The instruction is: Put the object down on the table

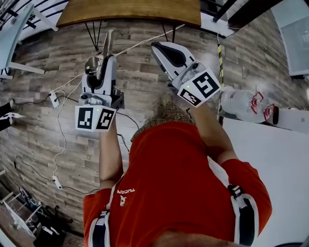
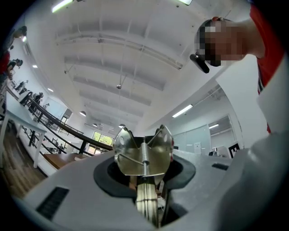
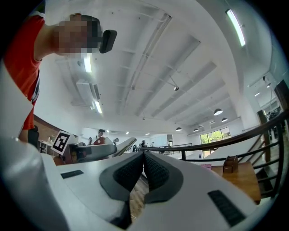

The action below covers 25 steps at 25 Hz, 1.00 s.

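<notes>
Wood-plank flooring [image 1: 43, 130] fills most of the head view, with white cables and a power strip [image 1: 54, 99] lying on it. A brown wooden tabletop [image 1: 130, 9] crosses the top edge, and a white table [image 1: 270, 159] stands at the right with a clear plastic bottle [image 1: 241, 103] lying on it.

A person in a red shirt [image 1: 174, 178] holds both grippers raised in front. The left gripper [image 1: 98, 67] is clamped on a metal spring-loaded tool [image 2: 143, 155]. Its own view shows two wing-shaped plates and a coil spring sticking out past the jaws. The tool is held in the air over the floor and rests on neither table. In the head view its tip lies just short of the brown tabletop's edge.

The right gripper [image 1: 157, 47] has its ribbed pads [image 3: 156, 173] pressed together with nothing between them.
</notes>
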Available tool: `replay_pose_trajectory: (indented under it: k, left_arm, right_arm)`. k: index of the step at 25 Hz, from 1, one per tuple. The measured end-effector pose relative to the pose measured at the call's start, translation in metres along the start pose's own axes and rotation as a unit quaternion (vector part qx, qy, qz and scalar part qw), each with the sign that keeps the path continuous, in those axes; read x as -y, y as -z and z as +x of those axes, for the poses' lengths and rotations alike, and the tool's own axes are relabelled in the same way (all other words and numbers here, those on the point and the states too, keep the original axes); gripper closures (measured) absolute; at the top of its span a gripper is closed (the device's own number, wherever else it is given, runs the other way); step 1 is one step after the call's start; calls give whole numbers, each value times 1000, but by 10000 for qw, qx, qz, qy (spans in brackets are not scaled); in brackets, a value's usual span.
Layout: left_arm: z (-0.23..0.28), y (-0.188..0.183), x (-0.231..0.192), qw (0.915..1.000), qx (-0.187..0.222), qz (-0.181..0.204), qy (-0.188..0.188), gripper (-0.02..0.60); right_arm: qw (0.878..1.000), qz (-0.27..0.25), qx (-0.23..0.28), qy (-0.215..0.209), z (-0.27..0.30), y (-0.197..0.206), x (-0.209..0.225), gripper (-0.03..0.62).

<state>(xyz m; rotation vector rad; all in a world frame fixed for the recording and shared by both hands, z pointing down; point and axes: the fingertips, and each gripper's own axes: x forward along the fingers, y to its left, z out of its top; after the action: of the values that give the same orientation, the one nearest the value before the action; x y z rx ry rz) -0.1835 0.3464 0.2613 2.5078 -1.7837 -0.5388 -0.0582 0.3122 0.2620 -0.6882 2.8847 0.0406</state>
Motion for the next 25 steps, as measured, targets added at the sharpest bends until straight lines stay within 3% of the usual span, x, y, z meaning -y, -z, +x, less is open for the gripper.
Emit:
replay_pose_trajectory:
  k: [8, 16, 20, 25]
  left_arm:
    - [68, 29, -30, 9998, -203, 44, -1, 434]
    - [193, 71, -77, 9984, -545, 99, -123, 434]
    - [263, 102, -94, 9967, -768, 82, -228, 434]
    - [334, 134, -112, 9941, -1019, 90, -366, 434]
  right_arm:
    - [9998, -166, -18, 139, 26, 16, 72, 569]
    - [9981, -599, -75, 112, 78, 24, 195, 569]
    - [9981, -516, -337, 32, 97, 37, 263, 569]
    - [9987, -420, -273, -94, 120, 46, 335, 569]
